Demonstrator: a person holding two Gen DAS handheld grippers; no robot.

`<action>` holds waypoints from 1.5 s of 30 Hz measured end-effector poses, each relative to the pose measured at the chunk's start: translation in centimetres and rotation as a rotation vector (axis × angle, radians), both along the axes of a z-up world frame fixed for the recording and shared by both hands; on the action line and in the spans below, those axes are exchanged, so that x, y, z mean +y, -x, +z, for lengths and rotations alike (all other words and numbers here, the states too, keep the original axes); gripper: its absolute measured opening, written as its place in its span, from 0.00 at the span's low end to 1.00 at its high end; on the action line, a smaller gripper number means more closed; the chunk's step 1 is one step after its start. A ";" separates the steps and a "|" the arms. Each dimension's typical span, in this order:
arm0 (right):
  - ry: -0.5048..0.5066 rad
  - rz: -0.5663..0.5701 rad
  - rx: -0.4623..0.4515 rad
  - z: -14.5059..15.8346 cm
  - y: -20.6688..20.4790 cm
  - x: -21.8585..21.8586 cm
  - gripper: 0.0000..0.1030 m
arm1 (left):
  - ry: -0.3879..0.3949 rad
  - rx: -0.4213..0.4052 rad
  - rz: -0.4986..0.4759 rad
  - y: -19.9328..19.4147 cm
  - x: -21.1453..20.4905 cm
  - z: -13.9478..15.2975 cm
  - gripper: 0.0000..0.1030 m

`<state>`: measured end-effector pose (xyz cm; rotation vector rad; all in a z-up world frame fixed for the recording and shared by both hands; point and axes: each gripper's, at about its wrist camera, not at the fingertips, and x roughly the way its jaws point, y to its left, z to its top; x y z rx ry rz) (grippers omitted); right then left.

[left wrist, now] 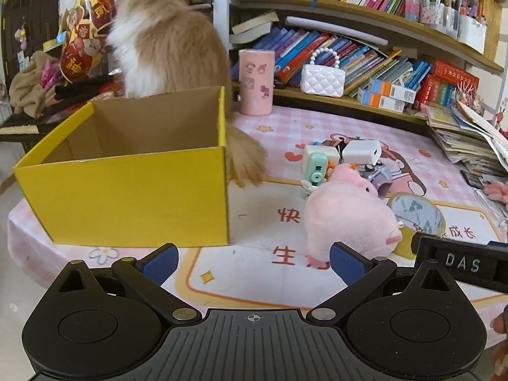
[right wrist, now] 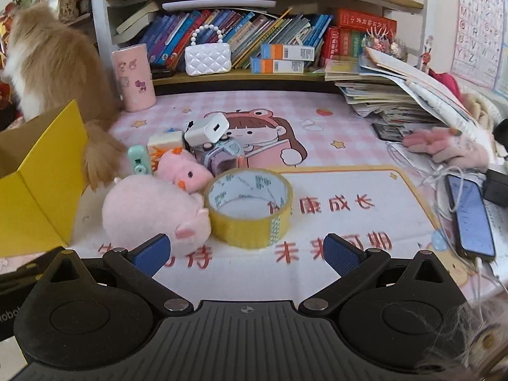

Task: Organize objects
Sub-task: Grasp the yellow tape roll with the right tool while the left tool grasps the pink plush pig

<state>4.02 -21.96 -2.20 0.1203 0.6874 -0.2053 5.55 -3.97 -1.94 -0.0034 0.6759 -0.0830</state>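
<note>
An open yellow cardboard box (left wrist: 127, 200) stands at the left of the desk, its corner also showing in the right wrist view (right wrist: 41, 187). A big pink plush pig (left wrist: 346, 219) (right wrist: 152, 209) lies beside a roll of yellow tape (right wrist: 250, 206) (left wrist: 416, 219). Behind them are a smaller pink plush (right wrist: 184, 171), a mint toy (left wrist: 312, 171), a white charger (right wrist: 208, 130) (left wrist: 362, 152) and a purple toy camera (right wrist: 222, 155). My left gripper (left wrist: 254, 262) is open, just short of the pig. My right gripper (right wrist: 246, 252) is open too, in front of the tape roll.
A fluffy tan-and-white cat (left wrist: 168, 41) sits behind the box, its tail (left wrist: 246, 162) hanging by the box corner. A pink cylinder (left wrist: 255, 82), bookshelves, a white purse (right wrist: 208, 58), a paper stack (right wrist: 397, 95) and a phone (right wrist: 473, 219) ring the desk mat.
</note>
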 end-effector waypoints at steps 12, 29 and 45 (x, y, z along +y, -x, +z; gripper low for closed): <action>0.014 0.076 0.079 -1.9 -5.4 -3.6 1.00 | -0.033 0.042 0.040 -2.1 -3.4 -0.4 0.99; -0.187 0.188 0.119 -3.1 -10.5 -8.2 0.89 | 0.083 0.085 0.048 -4.8 -7.2 -0.5 1.00; -0.160 0.217 0.104 -0.9 -8.2 -11.4 0.89 | 0.153 0.189 0.139 -8.7 -9.4 -3.5 0.81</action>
